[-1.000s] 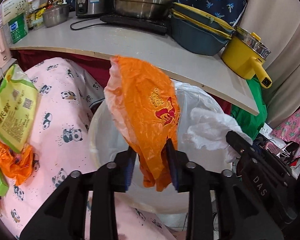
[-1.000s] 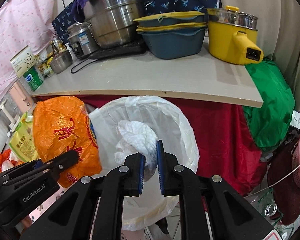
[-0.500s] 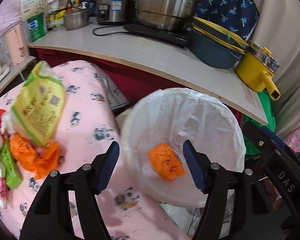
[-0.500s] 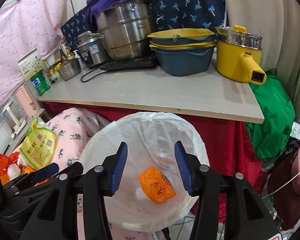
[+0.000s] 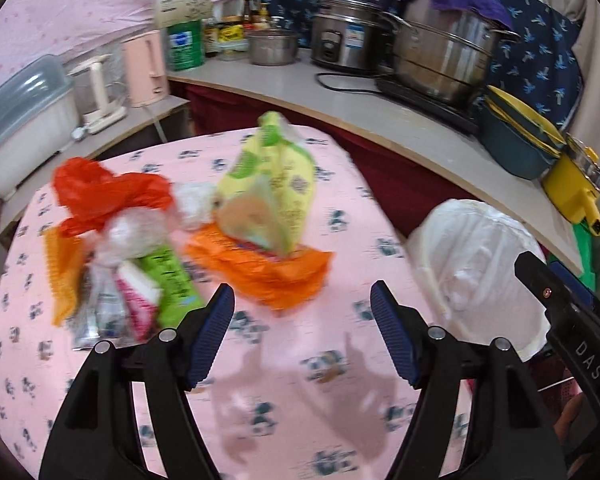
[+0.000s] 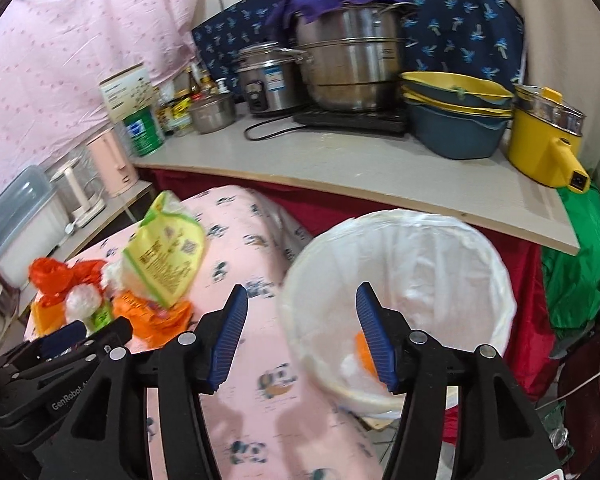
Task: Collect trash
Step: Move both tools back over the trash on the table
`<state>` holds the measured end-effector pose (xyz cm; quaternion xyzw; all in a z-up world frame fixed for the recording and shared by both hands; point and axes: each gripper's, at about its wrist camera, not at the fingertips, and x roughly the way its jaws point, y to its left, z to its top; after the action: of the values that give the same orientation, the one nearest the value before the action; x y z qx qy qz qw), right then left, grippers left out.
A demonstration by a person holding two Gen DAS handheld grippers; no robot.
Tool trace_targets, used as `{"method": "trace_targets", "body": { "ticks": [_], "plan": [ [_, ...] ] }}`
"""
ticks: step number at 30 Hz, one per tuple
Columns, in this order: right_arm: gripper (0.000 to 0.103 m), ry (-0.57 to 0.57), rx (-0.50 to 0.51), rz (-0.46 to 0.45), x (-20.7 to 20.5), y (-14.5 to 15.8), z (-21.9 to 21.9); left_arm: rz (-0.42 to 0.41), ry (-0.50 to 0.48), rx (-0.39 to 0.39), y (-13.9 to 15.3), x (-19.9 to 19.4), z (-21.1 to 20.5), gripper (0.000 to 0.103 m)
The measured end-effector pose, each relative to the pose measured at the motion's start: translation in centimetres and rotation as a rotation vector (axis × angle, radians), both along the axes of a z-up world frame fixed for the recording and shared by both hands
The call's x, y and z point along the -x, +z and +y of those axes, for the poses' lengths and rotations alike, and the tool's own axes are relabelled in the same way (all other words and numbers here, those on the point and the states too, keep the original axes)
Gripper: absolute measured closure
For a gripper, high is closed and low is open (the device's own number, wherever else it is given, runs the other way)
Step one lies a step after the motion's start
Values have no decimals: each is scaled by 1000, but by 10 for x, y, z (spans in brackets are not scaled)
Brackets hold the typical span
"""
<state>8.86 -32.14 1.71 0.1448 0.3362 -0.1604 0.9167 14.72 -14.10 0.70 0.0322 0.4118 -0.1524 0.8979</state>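
Observation:
A pile of trash lies on the pink panda-print table [image 5: 284, 364]: a yellow-green snack bag [image 5: 276, 188], an orange wrapper [image 5: 268, 272], a red plastic bag [image 5: 108, 196] and green packets [image 5: 168, 280]. My left gripper [image 5: 302, 336] hovers over the table just short of the orange wrapper, jaws opening, nothing between them. My right gripper [image 6: 302, 338] hangs at the table's edge beside the white-lined bin [image 6: 404, 264], jaws opening and empty. An orange bag [image 6: 366, 354] and white paper lie at the bin's bottom. The same snack bag [image 6: 166, 256] shows at the left of the right wrist view.
A grey counter [image 6: 364, 168] behind carries steel pots [image 6: 352, 60], stacked blue-yellow basins [image 6: 456, 120], a yellow electric pot [image 6: 548, 140] and a green can [image 6: 142, 130]. A green bag [image 6: 580, 264] sits right of the bin. A pink kettle [image 5: 146, 68] and a lidded box [image 5: 24, 120] stand at the left.
Both grippers opened; the orange bag and white paper dropped into the bin. Both then swung left, away from the bin, the left one coming over the trash pile on the table.

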Motion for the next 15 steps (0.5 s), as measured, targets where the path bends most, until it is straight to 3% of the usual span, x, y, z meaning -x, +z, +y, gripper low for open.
{"method": "trace_targets", "body": {
  "ticks": [8,15],
  "plan": [
    [47,118,11,34,-25,-8,67,11,123,-17,-2,-10,78,29],
    [46,173,-29,49,-53,-14,100,17,210,-20,-7,-29,134,22]
  ]
}}
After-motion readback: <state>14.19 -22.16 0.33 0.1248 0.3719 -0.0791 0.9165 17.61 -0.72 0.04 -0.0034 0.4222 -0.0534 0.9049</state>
